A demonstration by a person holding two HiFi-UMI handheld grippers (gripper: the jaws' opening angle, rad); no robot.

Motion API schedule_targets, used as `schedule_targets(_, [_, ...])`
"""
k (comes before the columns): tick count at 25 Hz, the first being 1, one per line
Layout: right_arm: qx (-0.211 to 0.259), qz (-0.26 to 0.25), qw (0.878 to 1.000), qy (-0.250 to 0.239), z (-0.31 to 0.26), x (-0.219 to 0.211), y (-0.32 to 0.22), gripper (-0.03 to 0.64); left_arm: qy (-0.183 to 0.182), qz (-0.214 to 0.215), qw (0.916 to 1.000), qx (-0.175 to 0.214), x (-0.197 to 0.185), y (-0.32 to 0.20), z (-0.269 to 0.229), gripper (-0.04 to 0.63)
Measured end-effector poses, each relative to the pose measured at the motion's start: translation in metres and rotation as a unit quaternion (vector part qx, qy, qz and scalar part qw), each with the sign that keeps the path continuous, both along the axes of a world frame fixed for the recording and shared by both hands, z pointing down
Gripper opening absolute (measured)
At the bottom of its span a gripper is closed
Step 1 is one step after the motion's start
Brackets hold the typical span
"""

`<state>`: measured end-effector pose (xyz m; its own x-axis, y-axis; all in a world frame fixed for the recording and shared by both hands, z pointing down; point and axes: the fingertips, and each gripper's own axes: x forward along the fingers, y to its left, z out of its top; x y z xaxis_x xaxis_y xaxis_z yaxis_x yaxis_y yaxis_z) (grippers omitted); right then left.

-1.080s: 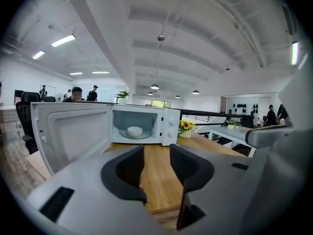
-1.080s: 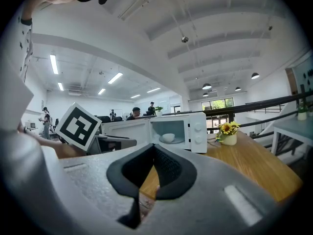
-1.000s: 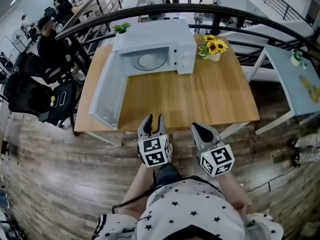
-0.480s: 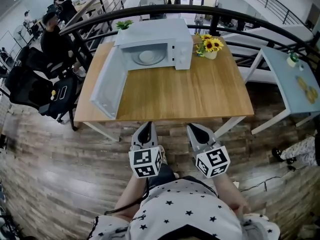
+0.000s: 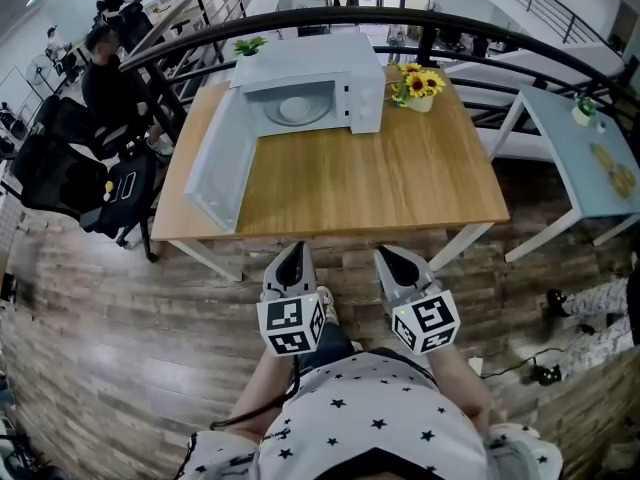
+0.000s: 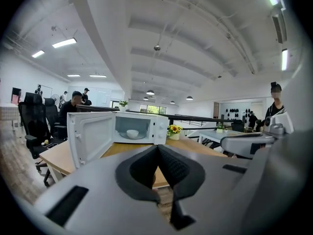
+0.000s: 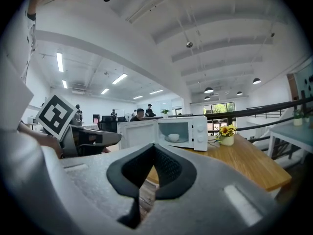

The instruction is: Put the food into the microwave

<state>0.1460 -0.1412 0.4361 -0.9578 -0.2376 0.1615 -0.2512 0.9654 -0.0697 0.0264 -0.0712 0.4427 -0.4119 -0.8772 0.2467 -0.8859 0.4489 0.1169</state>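
Since the bowl (image 5: 293, 109) already sits inside the open microwave (image 5: 366, 98) at the counter's (image 5: 380, 183) far edge, with left tongs (image 5: 293, 252) and right tongs (image 5: 390, 255) pressed together, empty, off the near edge, closing the door (image 5: 218, 168) appears outstanding.

bowl (image 5: 293, 109) in microwave (image 5: 310, 63) | microwave on table (image 5: 380, 183) | flowers (image 5: 418, 85) right of it

The microwave (image 5: 330, 68) is white, the table (image 5: 380, 183) light wood. Yellow sunflowers (image 5: 420, 83) brighten its far edge. The shirt (image 5: 370, 428) is white with black stars.
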Motion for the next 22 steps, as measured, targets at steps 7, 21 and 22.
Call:
schedule_targets(7, [0.000, 0.004, 1.000, -0.002, -0.002, -0.001, 0.002, 0.005, 0.003, 0.007, 0.9999, 0.013, 0.003, -0.002, -0.008, 0.005])
schedule_targets(21, [-0.005, 0.005, 1.000, -0.015, -0.010, -0.009, 0.003, 0.005, 0.003, 0.007, 0.9998, 0.018, -0.002, -0.002, -0.018, 0.005])
schedule_targets(22, [-0.005, 0.006, 1.000, -0.016, -0.011, -0.010, 0.003, 0.005, 0.004, 0.007, 0.9998, 0.019, -0.002, -0.002, -0.018, 0.005])
